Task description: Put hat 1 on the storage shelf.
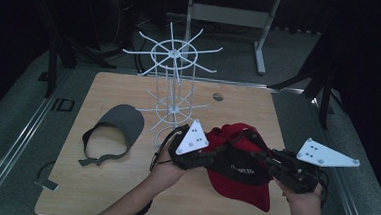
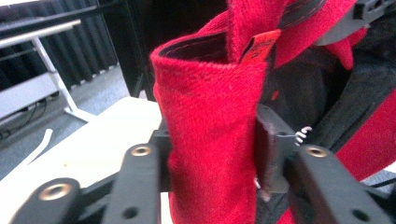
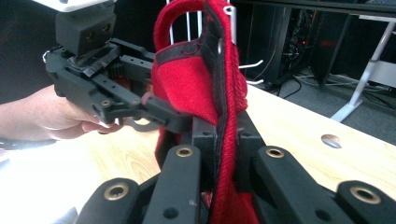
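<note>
A red cap hangs above the wooden table, held between both grippers. My left gripper reaches in from the left. In the left gripper view its jaws press a thick fold of the red cap from both sides. My right gripper comes from the right. In the right gripper view it is shut on the red cap's edge with its black inner band, and the left gripper pinches the same cap from the left.
A white wire rack with radiating hooks stands just behind the cap. A grey visor cap lies on the table's left half. A small round hole sits near the far edge. Dark floor and desk legs surround the table.
</note>
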Demonstrator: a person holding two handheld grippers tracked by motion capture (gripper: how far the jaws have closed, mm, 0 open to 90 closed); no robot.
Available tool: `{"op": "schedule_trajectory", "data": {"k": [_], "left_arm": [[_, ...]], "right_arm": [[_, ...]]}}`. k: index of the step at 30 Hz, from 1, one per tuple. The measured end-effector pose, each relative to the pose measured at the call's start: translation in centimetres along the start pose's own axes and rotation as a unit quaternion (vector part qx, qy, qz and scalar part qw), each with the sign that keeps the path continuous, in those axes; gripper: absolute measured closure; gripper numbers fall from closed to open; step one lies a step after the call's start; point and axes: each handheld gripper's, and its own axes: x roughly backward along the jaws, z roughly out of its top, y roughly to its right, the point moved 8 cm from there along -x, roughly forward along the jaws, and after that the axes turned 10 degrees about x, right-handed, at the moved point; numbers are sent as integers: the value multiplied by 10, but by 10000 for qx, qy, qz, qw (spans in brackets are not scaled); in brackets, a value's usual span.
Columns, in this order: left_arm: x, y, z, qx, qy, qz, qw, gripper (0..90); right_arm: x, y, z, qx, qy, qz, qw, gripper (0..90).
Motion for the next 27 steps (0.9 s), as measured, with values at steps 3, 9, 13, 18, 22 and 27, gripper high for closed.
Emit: {"op": "schedule_trajectory", "data": {"k": [3,9,13,18,22,27], "left_arm": [[-4,-1,0,80,-78,114,9999,785],[-7,-4,0,153,-100,321,9993,859],[-6,-7,5,204,27,478,9986,867],[-6,-3,10,117,32,532,9985,869],[-6,-1,14,104,84,560,9983,871],[-8,5,15,46,98,585,9982,874]], "right_arm": [[0,1,-2,-15,-16,-3,10000,837],[1,4,-7,-72,-18,-32,10000,837],[2,7,-14,-161,-38,-88,9998,836],[3,9,-27,-301,-61,-118,9995,830],[5,11,-39,-470,-60,-100,9988,813],[7,8,-52,-550,-147,-50,9984,800]]}}
